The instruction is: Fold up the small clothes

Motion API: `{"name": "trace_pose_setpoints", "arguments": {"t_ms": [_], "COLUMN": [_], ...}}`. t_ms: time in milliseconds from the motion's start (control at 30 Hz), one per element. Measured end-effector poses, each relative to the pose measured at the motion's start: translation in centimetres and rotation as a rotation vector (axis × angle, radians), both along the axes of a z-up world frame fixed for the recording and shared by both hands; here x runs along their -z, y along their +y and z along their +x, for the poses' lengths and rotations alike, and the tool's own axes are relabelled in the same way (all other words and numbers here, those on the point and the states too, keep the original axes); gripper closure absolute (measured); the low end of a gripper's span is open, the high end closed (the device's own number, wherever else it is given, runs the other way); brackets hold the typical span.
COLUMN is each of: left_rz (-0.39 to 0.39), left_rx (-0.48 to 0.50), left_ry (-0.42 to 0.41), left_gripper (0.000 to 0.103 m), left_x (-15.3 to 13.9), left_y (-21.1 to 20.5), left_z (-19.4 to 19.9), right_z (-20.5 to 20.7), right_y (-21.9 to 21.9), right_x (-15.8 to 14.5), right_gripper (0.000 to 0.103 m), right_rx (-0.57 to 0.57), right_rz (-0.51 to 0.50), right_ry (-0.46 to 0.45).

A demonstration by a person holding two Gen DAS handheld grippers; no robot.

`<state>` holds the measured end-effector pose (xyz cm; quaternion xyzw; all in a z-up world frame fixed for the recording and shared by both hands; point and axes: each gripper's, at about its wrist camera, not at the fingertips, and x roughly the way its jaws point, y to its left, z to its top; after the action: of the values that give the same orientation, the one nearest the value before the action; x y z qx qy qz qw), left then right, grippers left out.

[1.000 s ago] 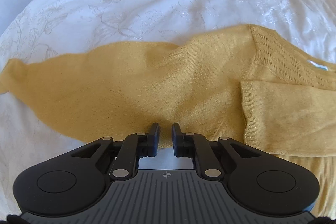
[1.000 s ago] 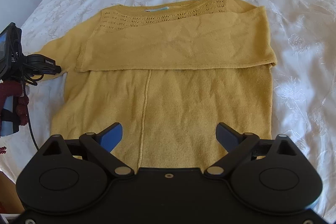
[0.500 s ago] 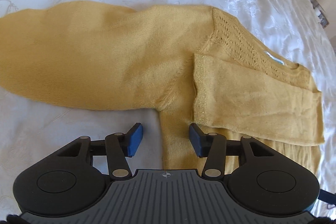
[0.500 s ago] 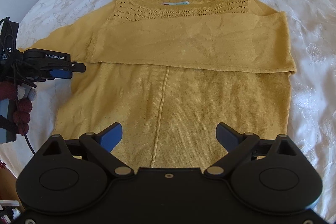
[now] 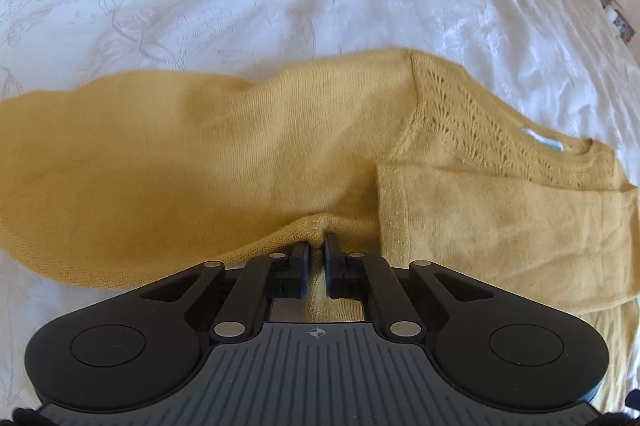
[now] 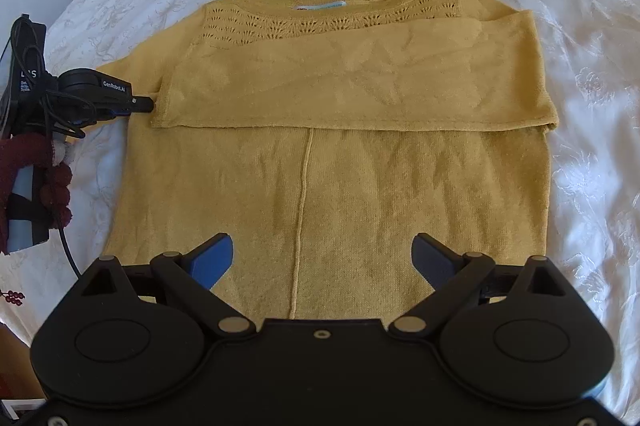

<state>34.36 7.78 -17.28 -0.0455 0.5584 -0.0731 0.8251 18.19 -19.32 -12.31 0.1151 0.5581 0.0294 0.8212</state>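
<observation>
Item: left gripper. Jaws clenched on a small raised pinch of knit at the underarm of the mustard sweater, where the spread sleeve meets the body. The fabric puckers upward between the pads, so the hold looks thin: a fold of edge only.

Item: right gripper. Released, jaws wide, hovering over the near hem with nothing between them; the centre seam runs up just left of its midline.

Item: sweater. Lies flat on the white embroidered bedspread, neckline and lace yoke at the far side, hem near. One sleeve is already folded across the chest, its lower edge straight from side to side. The other sleeve runs out to the left, unfolded, broad and slightly rumpled.

Item: handling note, by judgement. The step in hand appears to be carrying the left sleeve over the chest to match the folded one.
- Lift only enough to clear the body; a thin pinch in loose knit may slip or stretch.
- Travel rightward, keeping the fold line along the left side edge of the body.
- Lay the sleeve parallel to the one already down, so it does not drag that one askew.
- The right gripper could steady the hem if the body starts to shift.

Item: cables and a dark red knitted sleeve at far left, clear of the work.
</observation>
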Motion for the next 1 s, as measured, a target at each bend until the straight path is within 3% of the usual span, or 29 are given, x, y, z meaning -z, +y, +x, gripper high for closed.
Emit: {"name": "trace_pose_setpoints", "arguments": {"t_ms": [67,133,233,333,500,767,867,1000], "left_rz": [-0.045,-0.115,-0.171,-0.139,-0.101,0.027,0.068,0.133], "left_rx": [-0.003,-0.020,-0.044,-0.111,-0.293,-0.539,-0.530,-0.442], "left_ry": [0.011,0.006,-0.033,-0.077,-0.103,-0.129,-0.137,-0.157], "left_gripper": [0.082,0.061,0.057,0.048,0.044,0.043,0.043,0.043], "left_x": [-0.2,-0.8,-2.1,-3.7,-5.3,-6.3,-6.6,-7.4], "left_y": [0.6,1.8,4.1,7.5,15.6,27.0,29.4,31.9], "left_z": [-0.4,-1.4,-2.8,-3.5,-2.7,0.3,1.5,3.1], "right_z": [0.3,0.5,1.0,1.5,2.5,3.8,4.4,5.1], "right_y": [0.2,0.5,1.0,1.7,3.1,5.5,6.5,7.8], "right_x": [-0.1,-0.2,-0.2,-0.2,-0.3,-0.3,-0.3,-0.3], "right_gripper": [0.006,0.005,0.003,0.003,0.002,0.002,0.002,0.002], "right_rx": [-0.008,-0.014,-0.030,-0.053,-0.056,-0.045,-0.044,-0.041], "right_rz": [0.000,0.006,0.010,0.009,0.030,0.042,0.041,0.039], "right_ry": [-0.002,-0.008,-0.009,-0.008,-0.012,0.003,0.011,0.024]}}
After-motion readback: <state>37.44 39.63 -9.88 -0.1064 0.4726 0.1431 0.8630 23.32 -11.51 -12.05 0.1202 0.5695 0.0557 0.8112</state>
